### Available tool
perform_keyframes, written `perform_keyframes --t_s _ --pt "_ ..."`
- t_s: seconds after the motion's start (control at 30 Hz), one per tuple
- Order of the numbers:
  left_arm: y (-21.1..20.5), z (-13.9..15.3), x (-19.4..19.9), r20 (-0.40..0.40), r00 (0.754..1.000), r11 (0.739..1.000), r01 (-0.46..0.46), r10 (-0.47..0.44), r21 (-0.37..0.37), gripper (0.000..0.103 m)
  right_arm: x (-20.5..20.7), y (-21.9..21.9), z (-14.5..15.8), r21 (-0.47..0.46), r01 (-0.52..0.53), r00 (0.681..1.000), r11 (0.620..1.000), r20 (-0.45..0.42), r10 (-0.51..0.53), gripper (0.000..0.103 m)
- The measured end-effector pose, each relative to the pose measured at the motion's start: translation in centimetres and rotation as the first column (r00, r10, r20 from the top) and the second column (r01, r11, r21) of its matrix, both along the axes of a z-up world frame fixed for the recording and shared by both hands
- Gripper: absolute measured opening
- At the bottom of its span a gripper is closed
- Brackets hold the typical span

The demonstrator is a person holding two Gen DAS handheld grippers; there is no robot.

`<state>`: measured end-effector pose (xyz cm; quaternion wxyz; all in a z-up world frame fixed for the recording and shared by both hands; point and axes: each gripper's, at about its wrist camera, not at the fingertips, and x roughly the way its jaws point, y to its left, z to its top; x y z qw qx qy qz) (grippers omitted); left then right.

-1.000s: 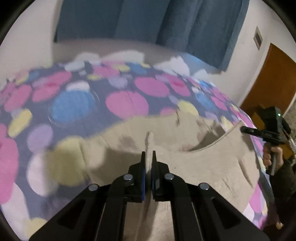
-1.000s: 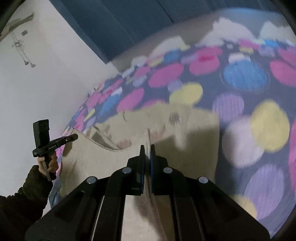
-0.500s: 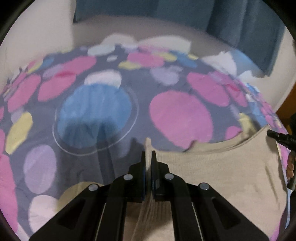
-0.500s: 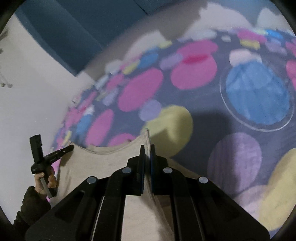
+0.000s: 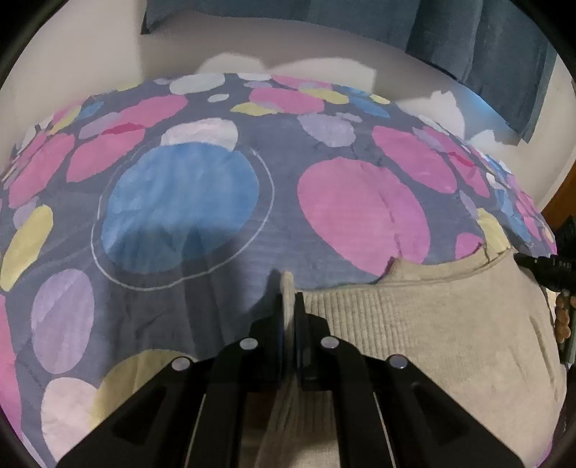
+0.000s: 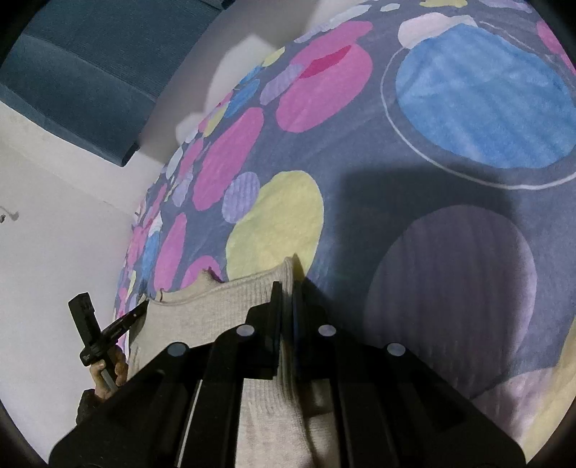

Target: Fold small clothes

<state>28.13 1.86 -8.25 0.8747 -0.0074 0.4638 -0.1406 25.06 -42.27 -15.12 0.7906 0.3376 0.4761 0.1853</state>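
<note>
Two tongs, left (image 5: 288, 313) and right (image 6: 286, 306), each clench a corner of the beige knit garment (image 5: 414, 324), stretching its edge flat over the bed (image 5: 252, 252).

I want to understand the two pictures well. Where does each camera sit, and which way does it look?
Left wrist view: on the left tool, looking down along its fingers at the beige garment it grips, on the spotted bedspread; the right tool shows at the right edge.
Right wrist view: on the right tool, gripping the same garment; the left tool and hand show lower left.
Shared: garment, bedspread, blue curtain.
</note>
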Motion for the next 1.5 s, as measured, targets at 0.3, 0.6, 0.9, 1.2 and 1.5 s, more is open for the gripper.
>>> perform_keyframes --t_s 0.3,0.6,0.9,1.2,1.5 --pt "1.0 5.5 -7.9 0.039 0.999 0.996 0.019 -0.015 -0.092 0.006 -8.4 -2.4 4.2 0.061 0.027 0.999 0.998 0.044 -0.03 0.017" --pt "0.0 5.7 -18.9 0.032 0.997 0.991 0.071 -0.068 -0.115 0.024 -20.7 -1.0 6.1 0.131 -0.01 0.998 0.991 0.065 0.002 0.029" --pt "2.8 0.4 -21.2 -0.076 0.997 0.982 -0.009 -0.005 -0.189 0.024 -24.7 -2.1 1.5 0.077 0.08 0.996 0.994 -0.033 -0.077 0.02" --pt "2.7 1.4 -22.6 -0.047 0.999 0.98 -0.012 0.003 -0.196 0.024 -25.2 -0.7 4.8 0.1 0.094 0.995 0.99 0.007 -0.096 0.041" --pt "3.3 1.4 -23.7 -0.05 0.999 0.973 -0.032 0.021 -0.227 0.039 -23.2 11.0 6.9 0.189 -0.157 0.987 0.969 0.067 0.147 0.054"
